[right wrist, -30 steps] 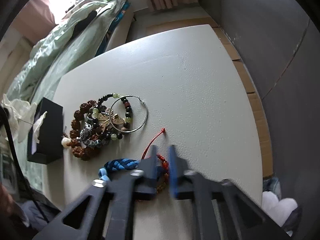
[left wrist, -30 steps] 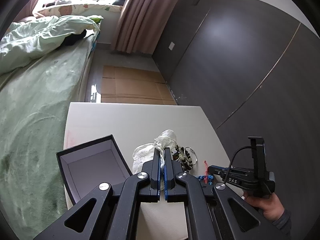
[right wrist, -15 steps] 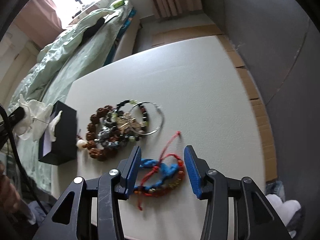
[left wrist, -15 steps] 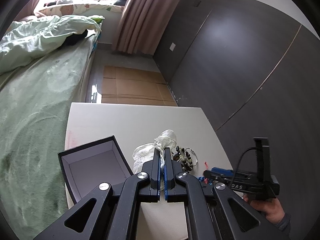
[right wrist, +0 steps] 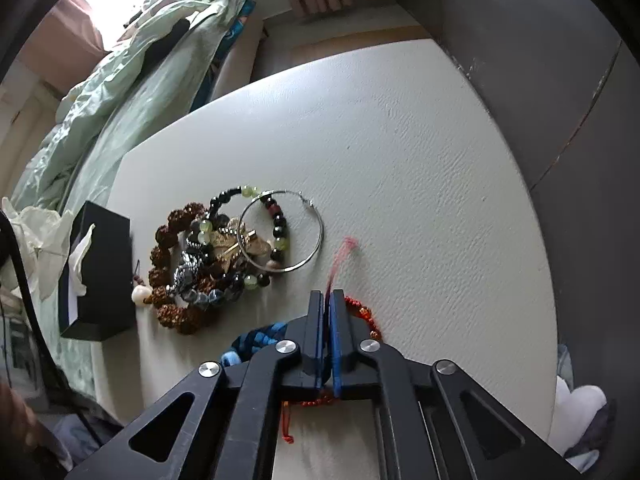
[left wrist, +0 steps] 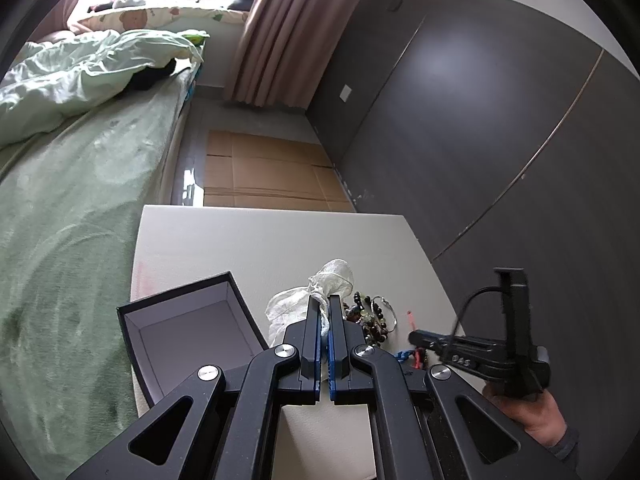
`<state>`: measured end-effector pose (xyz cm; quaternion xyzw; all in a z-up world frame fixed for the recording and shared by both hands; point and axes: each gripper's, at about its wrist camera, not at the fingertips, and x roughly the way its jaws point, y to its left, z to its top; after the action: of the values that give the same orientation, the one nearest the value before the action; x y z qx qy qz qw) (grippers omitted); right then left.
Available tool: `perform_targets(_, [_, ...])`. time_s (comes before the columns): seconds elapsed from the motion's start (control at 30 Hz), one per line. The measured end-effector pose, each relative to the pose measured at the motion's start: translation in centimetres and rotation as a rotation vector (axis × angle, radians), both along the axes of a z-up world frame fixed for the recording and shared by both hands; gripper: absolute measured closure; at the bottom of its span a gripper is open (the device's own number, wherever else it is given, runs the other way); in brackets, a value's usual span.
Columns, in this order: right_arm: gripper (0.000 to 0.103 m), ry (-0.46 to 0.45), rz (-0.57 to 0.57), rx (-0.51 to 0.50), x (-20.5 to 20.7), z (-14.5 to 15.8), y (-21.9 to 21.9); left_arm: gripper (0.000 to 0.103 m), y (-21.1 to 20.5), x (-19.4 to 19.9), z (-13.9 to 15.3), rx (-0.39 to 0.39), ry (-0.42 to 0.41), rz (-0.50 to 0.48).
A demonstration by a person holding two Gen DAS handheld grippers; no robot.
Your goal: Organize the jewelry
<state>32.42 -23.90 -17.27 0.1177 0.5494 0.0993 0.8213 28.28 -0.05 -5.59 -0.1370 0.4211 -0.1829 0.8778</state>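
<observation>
A pile of bead bracelets [right wrist: 208, 256] with a silver hoop [right wrist: 280, 232] lies on the white table [right wrist: 420, 160]. My right gripper [right wrist: 329, 300] is shut on a red cord bracelet [right wrist: 362, 312]; a blue braided bracelet [right wrist: 256, 340] lies just to its left. My left gripper [left wrist: 324, 304] is shut on a crumpled white plastic bag [left wrist: 292, 304] and holds it beside the open black box [left wrist: 192, 336]. The bead pile [left wrist: 368, 316] and the right gripper [left wrist: 416, 338] also show in the left wrist view.
The black box [right wrist: 96, 272] stands at the table's left side by the bed [left wrist: 60, 208]. A dark wardrobe wall [left wrist: 500, 120] runs along the right. Cardboard sheets [left wrist: 260, 172] lie on the floor beyond the table.
My right gripper was open around the red and blue bracelets half a second ago; now it has shut on the red cord. My left gripper has kept still with the bag.
</observation>
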Motion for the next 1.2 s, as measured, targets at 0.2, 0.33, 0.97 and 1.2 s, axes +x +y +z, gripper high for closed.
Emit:
perform_targets(0.2, [0.099, -0.107, -0.01, 0.055, -1.5, 3.3, -0.6, 0.101, 1.2, -0.4, 0.7, -0.007, -0.015, 0.026])
perform_targets(0.33, [0.099, -0.216, -0.014, 0.098, -3.0, 6.3, -0.9, 0.101, 2.1, -0.9, 0.8, 0.006, -0.023, 0.045])
perform_targets(0.97, [0.099, -0.403, 0.207, 0.276, -4.5, 11.9, 8.7, 0.025, 7.1, -2.0, -1.4, 0.054, 0.011, 0.119])
perform_targets(1.2, [0.099, -0.366, 0.312, 0.283, -2.7, 11.5, 14.2, 0.025, 10.4, -2.4, -0.6, 0.029, 0.0, 0.203])
